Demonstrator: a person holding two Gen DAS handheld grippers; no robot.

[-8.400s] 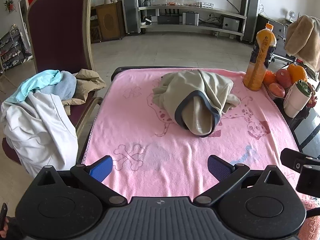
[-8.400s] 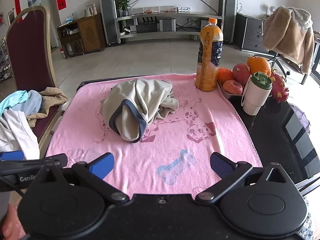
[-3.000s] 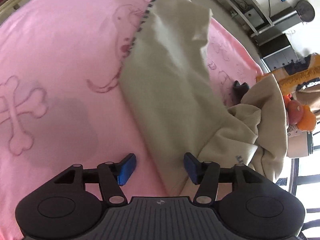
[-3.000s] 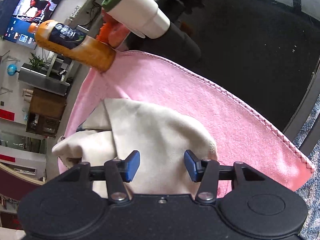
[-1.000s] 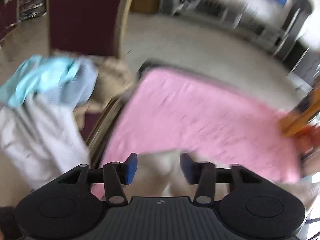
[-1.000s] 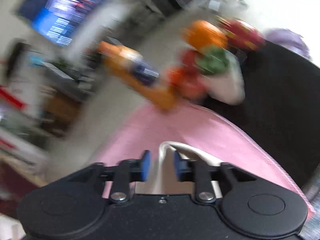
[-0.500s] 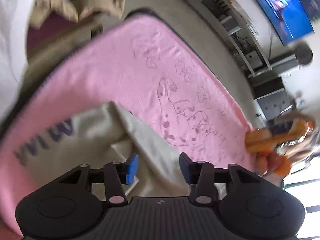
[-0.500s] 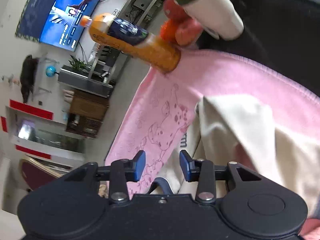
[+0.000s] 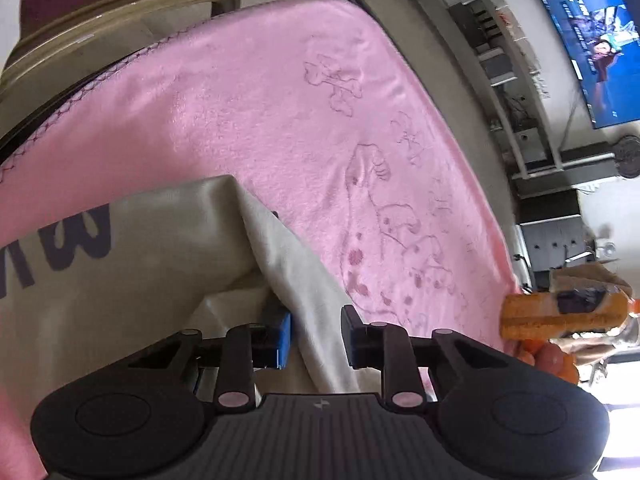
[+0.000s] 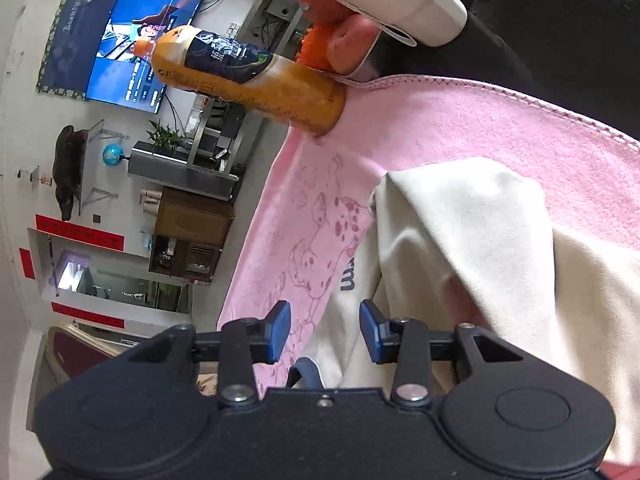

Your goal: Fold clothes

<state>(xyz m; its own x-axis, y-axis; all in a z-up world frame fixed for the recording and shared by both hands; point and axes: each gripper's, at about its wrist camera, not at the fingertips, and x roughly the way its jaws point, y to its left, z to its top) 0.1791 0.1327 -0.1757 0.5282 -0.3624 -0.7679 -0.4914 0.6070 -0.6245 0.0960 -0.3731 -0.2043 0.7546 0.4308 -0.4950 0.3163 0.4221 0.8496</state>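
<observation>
Orange liquid fills the juice bottle [image 10: 248, 80], which stands on the far right corner of the pink towel [image 10: 460, 128] spread over the table. Just beside it, off the towel's edge, are a white tumbler [image 10: 400, 4] with a green lid and a few red and orange fruits [image 10: 348, 46]; what the tumbler holds cannot be told.

The cream T-shirt [image 9: 132, 264] with dark lettering lies on the near part of the towel, reaching toward its left edge in the left wrist view.

The left gripper [image 9: 316, 336] has just been closing its jaws; a raised fold of the shirt runs between the blue pads, the left pad against the cloth, a narrow gap still showing at the right pad.

The right gripper [image 10: 325, 336] stands partly open, its jaws having just opened a little. The shirt's edge near the navy collar [image 10: 304, 368] lies between the fingers without either pad pressing it.

A maroon chair [image 9: 112, 8] stands beside the table's left edge.
</observation>
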